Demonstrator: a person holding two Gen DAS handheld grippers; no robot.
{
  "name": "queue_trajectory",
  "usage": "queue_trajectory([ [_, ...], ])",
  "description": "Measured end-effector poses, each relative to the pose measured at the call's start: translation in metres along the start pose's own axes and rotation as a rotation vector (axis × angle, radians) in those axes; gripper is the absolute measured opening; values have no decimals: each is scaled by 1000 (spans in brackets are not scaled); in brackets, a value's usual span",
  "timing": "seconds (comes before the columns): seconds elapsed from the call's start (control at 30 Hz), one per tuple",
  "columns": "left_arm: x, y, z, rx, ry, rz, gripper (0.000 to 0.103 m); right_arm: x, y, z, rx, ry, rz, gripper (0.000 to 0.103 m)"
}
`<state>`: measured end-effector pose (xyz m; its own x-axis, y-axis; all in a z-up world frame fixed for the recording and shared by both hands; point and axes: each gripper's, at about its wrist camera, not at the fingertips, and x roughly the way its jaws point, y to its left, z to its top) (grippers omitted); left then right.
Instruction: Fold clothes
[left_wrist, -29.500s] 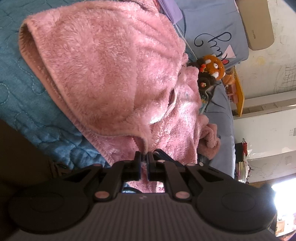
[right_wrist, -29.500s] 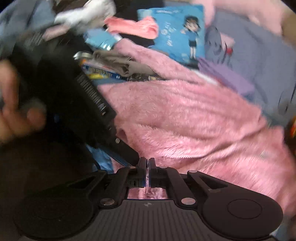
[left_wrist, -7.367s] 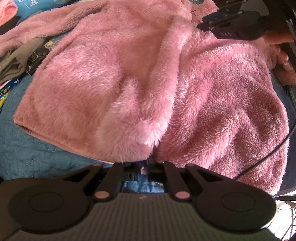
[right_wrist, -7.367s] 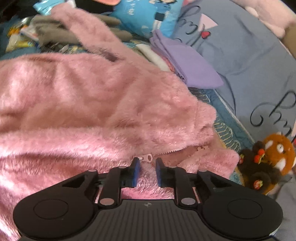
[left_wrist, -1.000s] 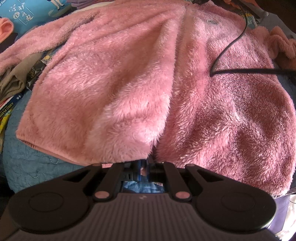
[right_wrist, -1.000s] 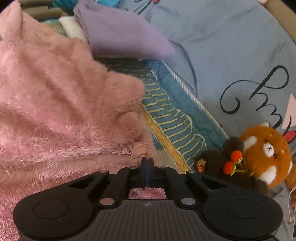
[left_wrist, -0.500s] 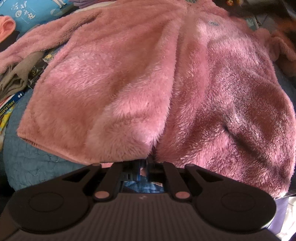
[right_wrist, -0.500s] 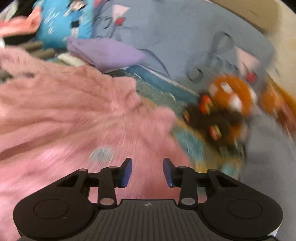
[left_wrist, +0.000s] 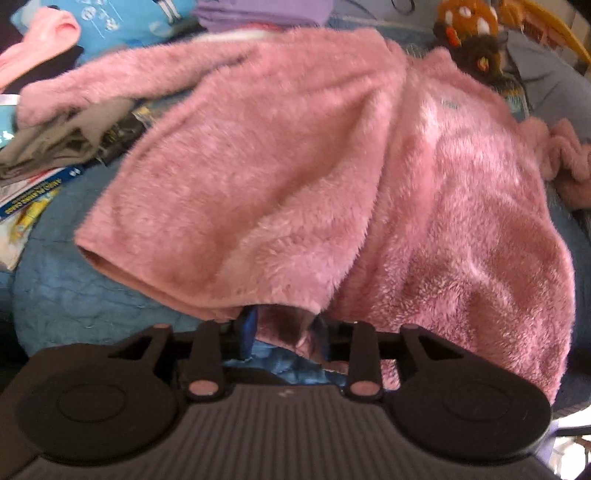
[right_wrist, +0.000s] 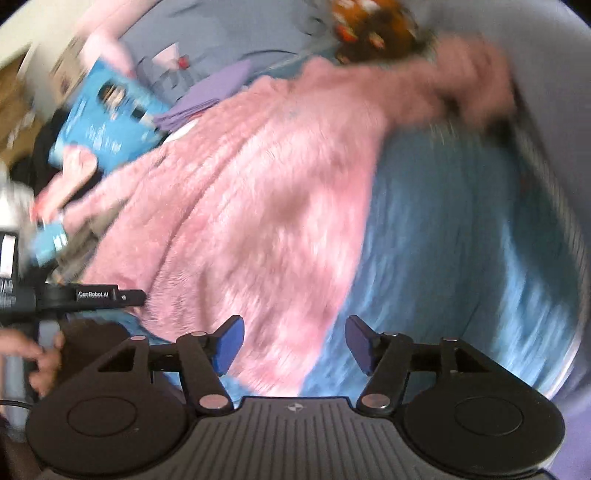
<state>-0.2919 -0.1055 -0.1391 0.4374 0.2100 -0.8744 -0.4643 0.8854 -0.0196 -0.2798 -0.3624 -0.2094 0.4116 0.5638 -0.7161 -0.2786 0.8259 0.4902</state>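
Pink fleece jacket (left_wrist: 332, 177) spread flat across blue quilted bedspread (left_wrist: 74, 295), hem toward the cameras, one sleeve stretched out to the upper left.

Left wrist view, left to right: blue-edged packets (left_wrist: 29, 195) and grey cloth (left_wrist: 55, 144) at the left margin; blue printed pillow (left_wrist: 122, 22) and purple folded cloth (left_wrist: 258, 11) along the top; orange and brown plush toy (left_wrist: 469, 33) at the upper right. Left gripper (left_wrist: 282, 332) at the jacket's hem, jaws just opened partway, blue pads apart, hem corner drooping between them, no longer clamped.

Right wrist view, heavily blurred, left to right: a hand (right_wrist: 40, 358) on the other black tool at the left edge; blue pillow (right_wrist: 107, 122) upper left; jacket (right_wrist: 258, 206) filling the middle; bare bedspread (right_wrist: 461, 240) to the right; plush toy (right_wrist: 373, 29) at the top. Right gripper (right_wrist: 293, 345) above the jacket's lower edge, jaws just spread wide, nothing between the pads, nothing held.
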Motion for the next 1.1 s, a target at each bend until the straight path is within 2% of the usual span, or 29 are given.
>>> queue_trajectory([
  [0.07,-10,6,-5,-24,-18,-20,47,11,-12,-10,177,-6,59,60],
  [0.1,-15,11,-7,-40,-23,-22,49,16,-17,-15,257,-4,88,57],
  [0.13,-20,16,-8,-57,-27,-23,50,20,-21,-19,329,1,115,38],
  [0.2,-31,31,-11,-93,-44,-25,56,18,-20,-22,360,-2,103,9],
  [0.33,-46,72,-7,-175,-88,17,63,-15,-7,-19,198,-45,16,7],
  [0.47,-53,109,0,-235,-111,92,67,-40,-19,-24,148,-64,-129,7],
  [0.6,-48,132,7,-263,-89,112,69,-35,-24,-26,170,-65,-125,7],
  [0.77,-34,144,15,-267,-18,72,74,-28,-15,-24,119,-53,-133,8],
  [0.83,-24,149,18,-279,34,37,75,-28,-20,-24,146,-54,-127,9],
  [0.9,-16,155,19,-322,90,-61,75,-31,-28,-27,176,-54,-122,10],
  [1.0,-1,171,18,-462,142,-208,77,-30,-30,-30,188,-47,-127,11],
  [1.1,16,184,18,-605,180,-289,77,-28,-28,-29,187,-40,-132,12],
])
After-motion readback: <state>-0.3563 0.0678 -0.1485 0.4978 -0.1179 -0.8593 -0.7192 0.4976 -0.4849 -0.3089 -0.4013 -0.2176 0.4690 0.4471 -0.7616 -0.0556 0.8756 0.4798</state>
